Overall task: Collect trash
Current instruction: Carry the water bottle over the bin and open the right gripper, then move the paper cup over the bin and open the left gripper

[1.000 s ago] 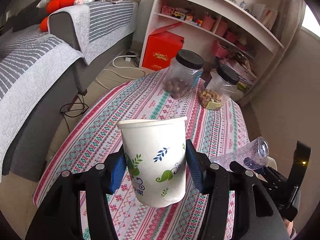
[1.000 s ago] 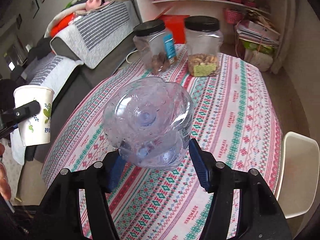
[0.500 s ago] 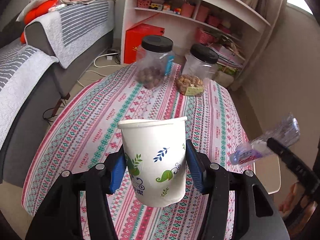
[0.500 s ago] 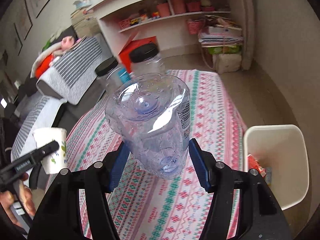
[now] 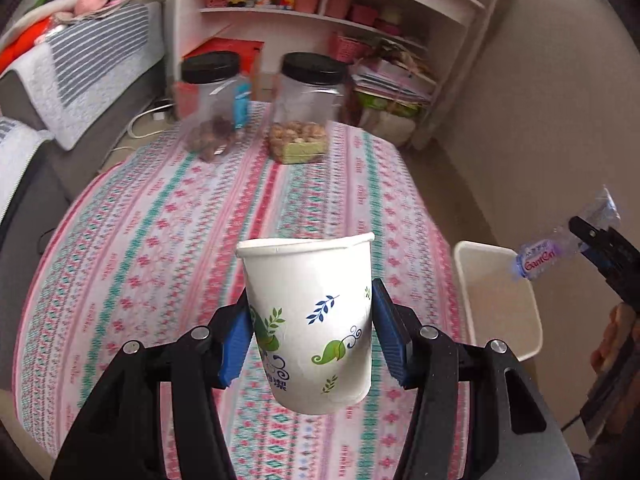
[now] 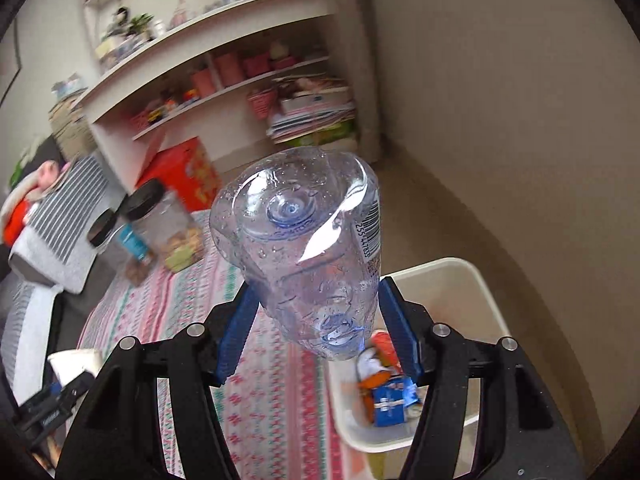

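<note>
My left gripper (image 5: 310, 340) is shut on a white paper cup (image 5: 308, 320) with leaf prints, held upright above the patterned tablecloth (image 5: 168, 248). My right gripper (image 6: 318, 320) is shut on a crushed clear plastic bottle (image 6: 308, 248), its base toward the camera, held over the near edge of a white trash bin (image 6: 472, 280) beside the table. The bin holds orange and blue packaging (image 6: 384, 392). In the left wrist view the bottle (image 5: 560, 248) and the right gripper (image 5: 588, 236) hang above the bin (image 5: 500, 300) at the right.
Two black-lidded clear jars (image 5: 212, 108) (image 5: 308, 108) with snacks stand at the table's far end. White shelves (image 5: 320, 12) and a red box (image 6: 180, 172) stand behind. A grey striped sofa (image 5: 80, 64) is at the left. A beige wall (image 5: 540, 100) is at the right.
Both grippers have swung right toward the bin. The bottle has moved from over the table to above the bin. The cup stays gripped.
</note>
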### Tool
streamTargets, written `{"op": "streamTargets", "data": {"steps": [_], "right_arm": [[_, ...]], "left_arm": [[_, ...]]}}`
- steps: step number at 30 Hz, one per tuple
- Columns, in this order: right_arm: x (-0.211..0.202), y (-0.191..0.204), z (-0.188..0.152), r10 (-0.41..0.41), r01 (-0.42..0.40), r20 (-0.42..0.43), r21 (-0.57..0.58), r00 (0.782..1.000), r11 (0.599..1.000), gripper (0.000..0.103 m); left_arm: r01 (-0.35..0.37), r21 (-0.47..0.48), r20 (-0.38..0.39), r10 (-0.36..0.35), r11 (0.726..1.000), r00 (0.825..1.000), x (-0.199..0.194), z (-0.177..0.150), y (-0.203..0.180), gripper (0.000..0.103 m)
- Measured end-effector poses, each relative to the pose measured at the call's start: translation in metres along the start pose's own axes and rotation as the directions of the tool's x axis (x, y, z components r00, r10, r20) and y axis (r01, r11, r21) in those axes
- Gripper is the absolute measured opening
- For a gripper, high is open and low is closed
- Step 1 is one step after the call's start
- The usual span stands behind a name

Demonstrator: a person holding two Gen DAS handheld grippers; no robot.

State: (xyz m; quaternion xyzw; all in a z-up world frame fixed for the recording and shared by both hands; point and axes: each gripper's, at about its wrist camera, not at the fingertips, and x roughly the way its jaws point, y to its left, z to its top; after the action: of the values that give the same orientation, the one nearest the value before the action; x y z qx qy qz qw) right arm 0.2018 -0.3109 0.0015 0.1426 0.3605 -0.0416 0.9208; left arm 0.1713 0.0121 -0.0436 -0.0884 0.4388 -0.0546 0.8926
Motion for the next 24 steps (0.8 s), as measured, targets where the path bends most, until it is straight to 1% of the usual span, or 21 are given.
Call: {"op": "streamTargets", "data": {"steps": [1,3,7,10,14,18,19,21,24], "right_arm": [[-0.002,-0.010,0.003,-0.013,0.013,0.004,0.027,1.000,1.000,0.068],[-0.010,-0.025,0.007,-0.046,0.044,0.028,0.068,0.999,0.997,0.077],[-0.029,-0.055,0.015,-0.061,0.046,0.093,0.153,0.994,0.987,0.085],[-0.042,-0.072,0.018,-0.095,0.068,0.136,0.187,0.986,0.980,0.086],[-0.054,-0.088,0.023,-0.143,0.104,0.176,0.213,0.974,0.971,0.088],[-0.063,-0.100,0.026,-0.166,0.109,0.208,0.260,0.964,0.959,0.089],[-0.067,-0.104,0.026,-0.171,0.111,0.215,0.266,0.961,0.957,0.089],[-0.072,-0.108,0.028,-0.183,0.117,0.230,0.274,0.956,0.955,0.090],[-0.080,-0.107,0.026,-0.188,0.116,0.255,0.273,0.948,0.955,0.092]], "left_arm": [[0.013,0.017,0.006,-0.013,1.000,1.000,0.001,0.000,-0.010,0.055],[0.042,0.053,0.015,-0.043,0.998,0.999,0.004,0.000,-0.031,0.055],[0.105,0.102,-0.016,-0.103,0.989,0.995,0.020,-0.003,-0.074,0.055],[0.144,0.144,-0.038,-0.140,0.979,0.989,0.033,-0.004,-0.114,0.055],[0.219,0.176,-0.068,-0.210,0.960,0.975,0.048,0.002,-0.171,0.056],[0.280,0.190,-0.085,-0.268,0.941,0.960,0.057,0.017,-0.217,0.064],[0.288,0.188,-0.095,-0.275,0.939,0.957,0.059,0.021,-0.227,0.066],[0.284,0.193,-0.091,-0.271,0.939,0.958,0.056,0.025,-0.236,0.067],[0.255,0.219,-0.052,-0.250,0.942,0.967,0.045,0.029,-0.237,0.075]]}}
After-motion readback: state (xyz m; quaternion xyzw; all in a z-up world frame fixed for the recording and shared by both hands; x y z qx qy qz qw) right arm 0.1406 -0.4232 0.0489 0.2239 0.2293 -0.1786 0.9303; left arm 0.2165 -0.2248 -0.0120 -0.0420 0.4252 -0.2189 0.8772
